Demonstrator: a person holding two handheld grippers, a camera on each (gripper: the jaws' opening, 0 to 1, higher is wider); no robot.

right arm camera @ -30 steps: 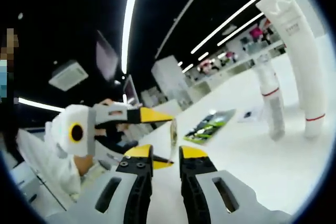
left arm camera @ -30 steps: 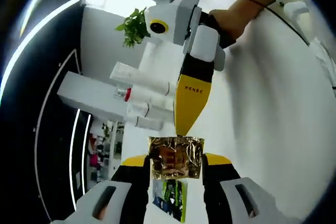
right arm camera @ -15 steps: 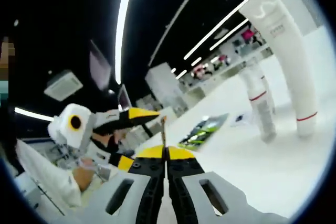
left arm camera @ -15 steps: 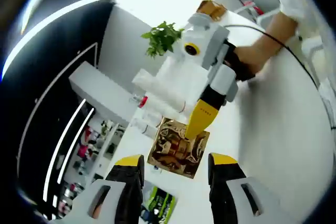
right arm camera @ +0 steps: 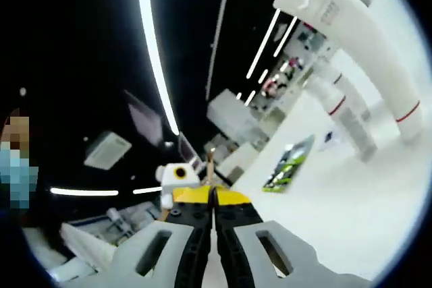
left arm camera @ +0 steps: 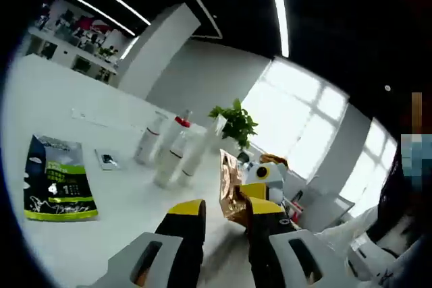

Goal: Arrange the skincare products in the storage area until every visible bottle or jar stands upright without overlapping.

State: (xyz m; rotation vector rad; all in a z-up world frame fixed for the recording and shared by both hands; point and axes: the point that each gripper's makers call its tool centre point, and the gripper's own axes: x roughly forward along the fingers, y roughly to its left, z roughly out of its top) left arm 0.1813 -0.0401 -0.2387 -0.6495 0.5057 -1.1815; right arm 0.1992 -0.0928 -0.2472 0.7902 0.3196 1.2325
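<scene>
A gold foil sachet [left arm camera: 231, 190] hangs upright above the white table [left arm camera: 115, 234], with my right gripper [left arm camera: 251, 192] shut on its edge. Seen edge-on in the right gripper view, the gold sachet [right arm camera: 210, 161] is a thin strip sticking out of my shut right gripper [right arm camera: 214, 193]. My left gripper [left arm camera: 225, 210] is open just below the sachet, its jaws apart on either side. Three white tubes [left arm camera: 172, 156] stand upright close together on the table. The left gripper [right arm camera: 177, 179] shows just behind my right jaws.
A green and black sachet [left arm camera: 57, 181] lies flat on the table, a small flat packet [left arm camera: 106, 160] beside it. A potted plant [left arm camera: 233, 123] stands behind the tubes. Tall white tubes [right arm camera: 361, 42] rise close on the right of the right gripper view.
My right gripper has shut on the gold sachet and my left gripper has let it go. Both views have swung round with the hands.
</scene>
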